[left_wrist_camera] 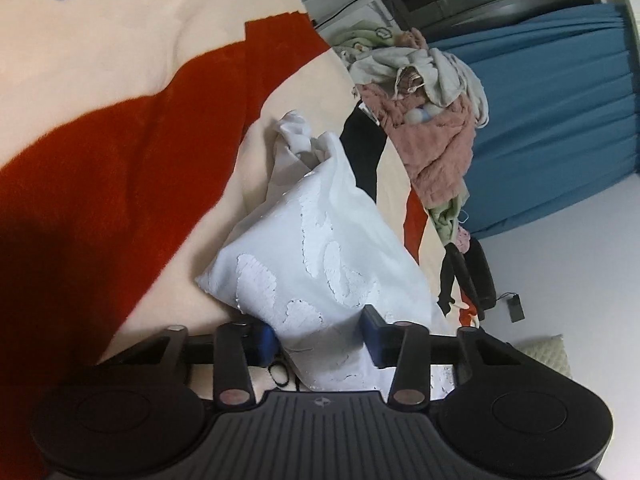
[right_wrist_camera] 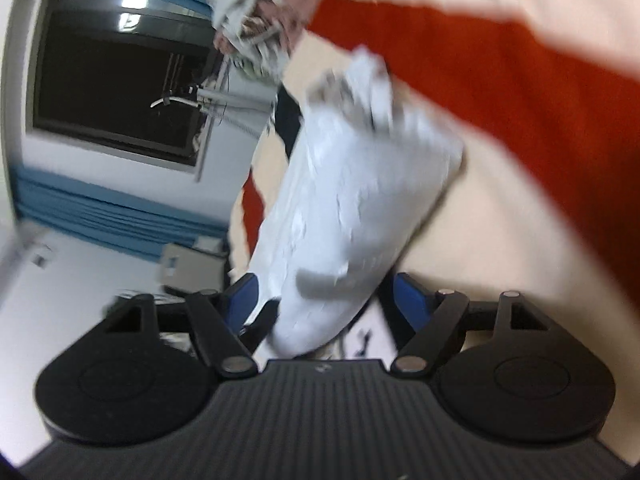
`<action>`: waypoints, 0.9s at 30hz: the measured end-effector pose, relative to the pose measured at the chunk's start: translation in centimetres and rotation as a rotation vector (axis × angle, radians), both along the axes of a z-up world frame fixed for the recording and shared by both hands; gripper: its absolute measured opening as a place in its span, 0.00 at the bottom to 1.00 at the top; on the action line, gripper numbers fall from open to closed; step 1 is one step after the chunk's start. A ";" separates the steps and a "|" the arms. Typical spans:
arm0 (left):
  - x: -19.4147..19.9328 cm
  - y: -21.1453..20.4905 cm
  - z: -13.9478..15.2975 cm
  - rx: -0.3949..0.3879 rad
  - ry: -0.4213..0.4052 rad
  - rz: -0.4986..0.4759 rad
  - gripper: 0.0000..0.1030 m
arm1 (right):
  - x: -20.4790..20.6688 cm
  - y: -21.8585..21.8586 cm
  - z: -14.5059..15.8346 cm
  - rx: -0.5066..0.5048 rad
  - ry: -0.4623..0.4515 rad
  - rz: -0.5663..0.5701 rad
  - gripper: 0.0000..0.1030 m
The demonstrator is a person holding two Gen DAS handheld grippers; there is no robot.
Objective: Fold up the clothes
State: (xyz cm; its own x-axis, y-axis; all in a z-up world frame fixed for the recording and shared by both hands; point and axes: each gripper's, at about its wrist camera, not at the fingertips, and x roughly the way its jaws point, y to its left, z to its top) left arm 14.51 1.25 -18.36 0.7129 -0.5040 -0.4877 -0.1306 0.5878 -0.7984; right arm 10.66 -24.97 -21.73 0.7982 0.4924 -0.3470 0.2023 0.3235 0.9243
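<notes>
A white garment with lace patches [left_wrist_camera: 320,248] hangs bunched over a cream and red blanket [left_wrist_camera: 120,128]. My left gripper [left_wrist_camera: 320,338] has its blue pads on either side of the cloth and is shut on its lower edge. In the blurred right wrist view the same white garment [right_wrist_camera: 352,208] runs down between the blue pads of my right gripper [right_wrist_camera: 328,304], which is shut on it. The garment is lifted and stretched between both grippers, with its far end crumpled.
A heap of pink, grey and green clothes [left_wrist_camera: 428,112] lies at the far edge of the blanket. A black garment [left_wrist_camera: 364,152] lies beside it. A blue curtain [left_wrist_camera: 560,112] and a dark window [right_wrist_camera: 116,80] stand behind.
</notes>
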 end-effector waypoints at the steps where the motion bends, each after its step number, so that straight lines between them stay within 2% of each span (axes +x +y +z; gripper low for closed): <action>1: 0.0 0.1 0.0 -0.007 -0.005 0.005 0.38 | 0.2 0.1 -0.4 0.032 0.007 -0.001 0.75; 4: -0.2 0.3 -0.1 -0.030 -0.020 0.021 0.34 | 1.4 -0.4 -1.1 0.040 -0.004 -0.041 0.73; 7: -0.5 0.5 -0.3 -0.060 -0.029 0.037 0.31 | 2.0 -1.3 -1.2 -0.002 -0.004 -0.110 0.72; 13: -0.4 0.0 -0.1 -0.052 -0.037 0.031 0.31 | 2.4 -2.5 -1.6 -0.020 -0.007 -0.181 0.64; 16: -0.4 -0.1 0.0 -0.043 -0.043 0.025 0.30 | 2.3 -2.9 -1.7 -0.053 -0.022 -0.174 0.46; 18: -0.7 -0.2 0.3 -0.032 -0.049 0.021 0.30 | 1.9 -3.1 -1.5 -0.073 -0.038 -0.166 0.30; 20: -1.1 -0.1 0.8 -0.029 -0.057 0.017 0.29 | 1.3 -3.2 -1.1 -0.093 -0.060 -0.162 0.25; 24: -2.3 0.2 1.8 -0.049 -0.078 0.007 0.28 | -0.3 -3.0 0.2 -0.133 -0.107 -0.171 0.23; 27: -3.6 0.3 2.7 -0.077 -0.088 -0.018 0.27 | -1.9 -2.5 2.1 -0.219 -0.134 -0.182 0.22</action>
State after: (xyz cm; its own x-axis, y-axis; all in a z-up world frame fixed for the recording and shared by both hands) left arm 10.90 1.60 -15.71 0.7417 -0.5503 -0.3834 -0.0484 0.5262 -0.8490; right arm 8.75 -27.48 -19.65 0.9122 0.2627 -0.3144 0.1558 0.4872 0.8593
